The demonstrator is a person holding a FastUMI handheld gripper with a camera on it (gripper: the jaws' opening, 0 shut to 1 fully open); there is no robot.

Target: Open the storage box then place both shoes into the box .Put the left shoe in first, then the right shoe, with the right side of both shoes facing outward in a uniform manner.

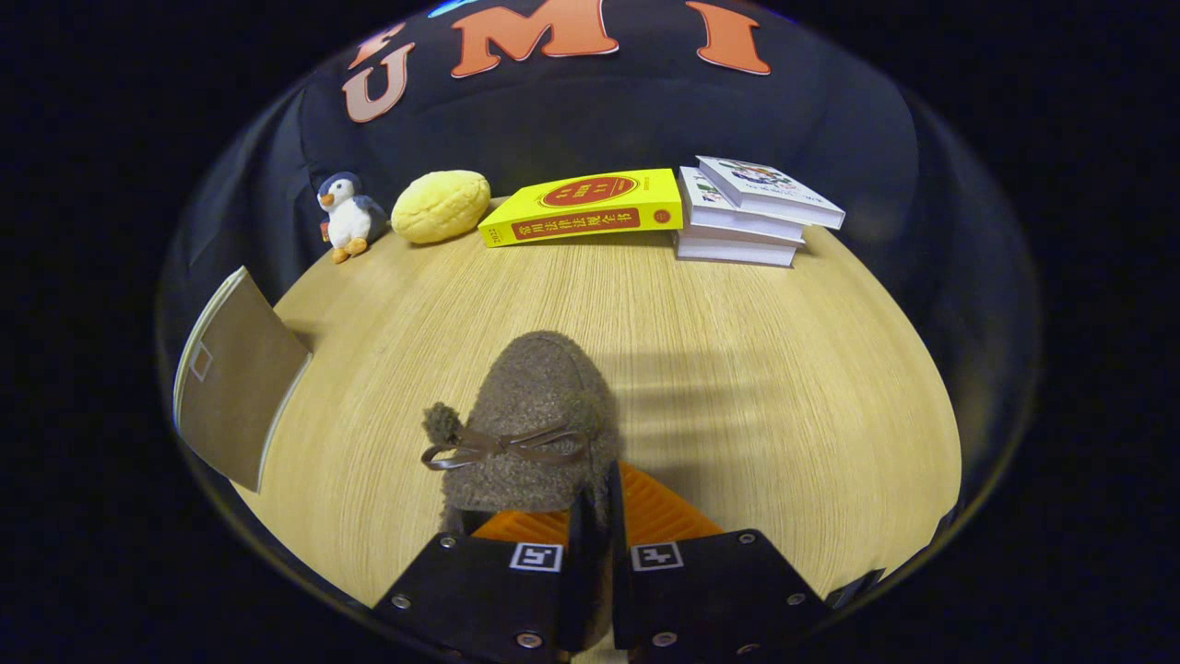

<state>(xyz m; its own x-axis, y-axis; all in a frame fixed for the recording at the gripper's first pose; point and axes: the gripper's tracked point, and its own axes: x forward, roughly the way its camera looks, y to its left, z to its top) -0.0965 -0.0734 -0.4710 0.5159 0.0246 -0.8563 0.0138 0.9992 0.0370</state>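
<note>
Above the wooden table point(737, 369), gripper point(595, 516) pinching brown fuzzy shoe point(535, 415) rim

On the table point(737, 387) a shoe point(530, 424) lies between and just ahead of the gripper point(595, 516) fingers, seemingly pinched. Beyond stand a toy penguin point(348, 218), cushion point(441, 206), book point(585, 207) and book stack point(751, 212), left to right.

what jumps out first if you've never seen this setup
A fuzzy brown shoe with a bow sits between the gripper fingers, which are shut on its rim, toe pointing away over the wooden table. At the far edge stand a penguin toy, a yellow cushion, a yellow book and a stack of white books. A tan box lies off to the shoe's left.
</note>
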